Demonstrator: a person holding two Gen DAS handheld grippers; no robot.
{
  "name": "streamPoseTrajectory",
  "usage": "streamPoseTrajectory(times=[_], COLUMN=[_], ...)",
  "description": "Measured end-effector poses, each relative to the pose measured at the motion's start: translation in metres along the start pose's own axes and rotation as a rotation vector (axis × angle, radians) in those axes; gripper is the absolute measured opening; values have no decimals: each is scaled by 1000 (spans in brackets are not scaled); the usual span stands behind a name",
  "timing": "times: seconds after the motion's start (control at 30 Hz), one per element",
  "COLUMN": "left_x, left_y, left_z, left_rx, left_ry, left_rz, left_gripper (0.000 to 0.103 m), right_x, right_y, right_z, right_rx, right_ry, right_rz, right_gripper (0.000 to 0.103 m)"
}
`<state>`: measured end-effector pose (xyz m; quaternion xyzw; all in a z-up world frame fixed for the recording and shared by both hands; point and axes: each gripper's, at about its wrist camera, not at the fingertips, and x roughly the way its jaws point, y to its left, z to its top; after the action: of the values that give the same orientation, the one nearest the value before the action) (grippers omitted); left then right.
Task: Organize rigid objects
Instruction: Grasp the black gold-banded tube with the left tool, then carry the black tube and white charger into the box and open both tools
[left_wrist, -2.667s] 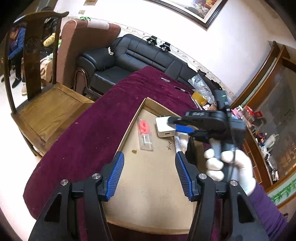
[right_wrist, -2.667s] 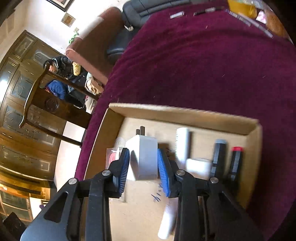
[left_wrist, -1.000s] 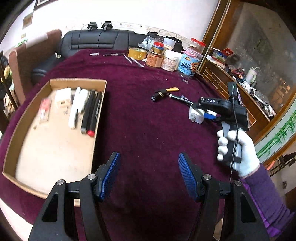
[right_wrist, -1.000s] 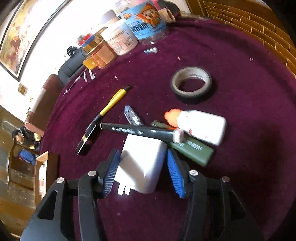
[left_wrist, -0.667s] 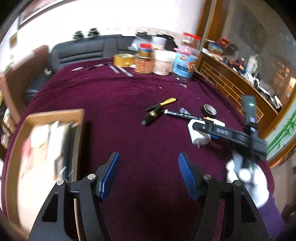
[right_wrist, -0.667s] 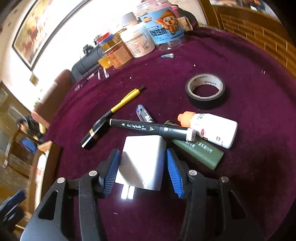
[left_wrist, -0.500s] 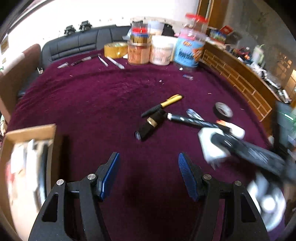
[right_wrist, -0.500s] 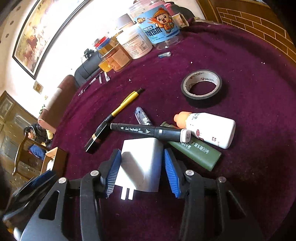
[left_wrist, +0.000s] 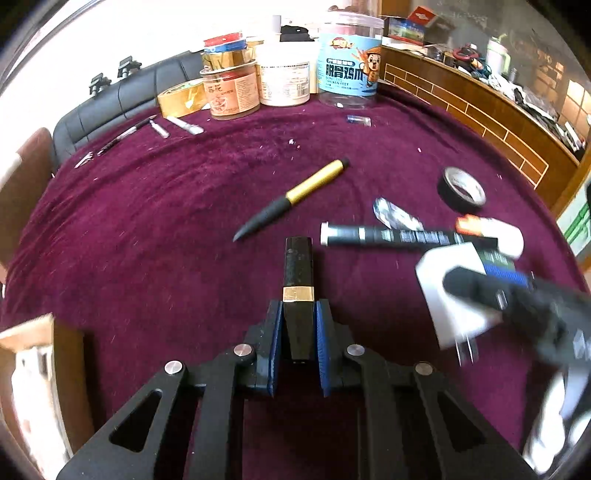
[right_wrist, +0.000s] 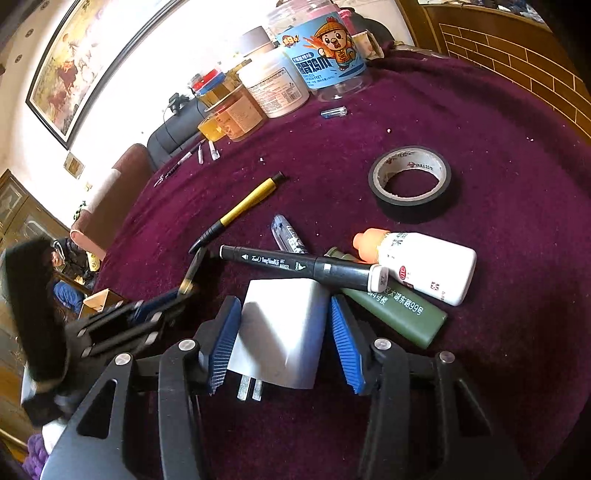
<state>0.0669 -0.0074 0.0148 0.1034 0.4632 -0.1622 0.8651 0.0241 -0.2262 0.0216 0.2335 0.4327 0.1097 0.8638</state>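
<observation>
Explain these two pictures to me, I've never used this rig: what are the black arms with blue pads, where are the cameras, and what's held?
There is no robot. A person holds a two-finger gripper in each hand, and a fisheye camera on each looks forward along its fingers, the blue-padded parts. One picture is from the left gripper, the other from the right gripper. On the purple cloth lie a yellow pen, a black marker, a tape roll, a white bottle and a green case. The left fingers are closing, pads pressed on a black tube with a gold band. The right fingers are opening around a white charger, with a gap at one pad.
</observation>
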Motion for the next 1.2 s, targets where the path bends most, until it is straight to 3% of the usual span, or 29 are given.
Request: streamPoseTrajectory(times=[0.17, 0.33, 0.37, 0.47, 0.5, 0.53, 0.57, 0.77, 0.93, 1.03, 1.2], left_x=[-21, -9, -8, -8, -9, -12, -15, -56, -114, -137, -154], left_y=[8, -6, -9, -12, -11, -9, -6, 16, 29, 35, 51], left_z=[-26, -23, -23, -21, -22, -24, -26, -54, -88, -106, -128], left_rx=[-74, -35, -32, -40, -45, -53, -61, -183, -253, -279, -354], left_ry=[15, -8, -15, -21, -17, -12, -4, -40, -149, -197, -235], left_rz=[-40, -3, 7, 13, 6, 0, -9, -98, -176, -173, -202], left_gripper=[14, 34, 34, 34, 30, 15, 14, 14, 14, 14, 14], right_x=[1, 2, 2, 2, 2, 2, 2, 3, 4, 5, 15], right_y=[7, 8, 8, 9, 9, 9, 9, 11, 16, 18, 39], right_z=[-2, -2, -2, -3, -4, -4, -4, -5, -7, -8, -12], right_rx=[-37, -50, -51, -56, -57, -58, -58, -76, -104, -116, -219], right_ry=[-1, -1, 0, -2, -3, -4, -5, -8, -11, -15, 20], right_rz=[-19, -17, -16, -15, -16, -16, -16, -17, -30, -39, -188], right_gripper=[54, 59, 59, 60, 60, 60, 60, 64, 67, 70, 71])
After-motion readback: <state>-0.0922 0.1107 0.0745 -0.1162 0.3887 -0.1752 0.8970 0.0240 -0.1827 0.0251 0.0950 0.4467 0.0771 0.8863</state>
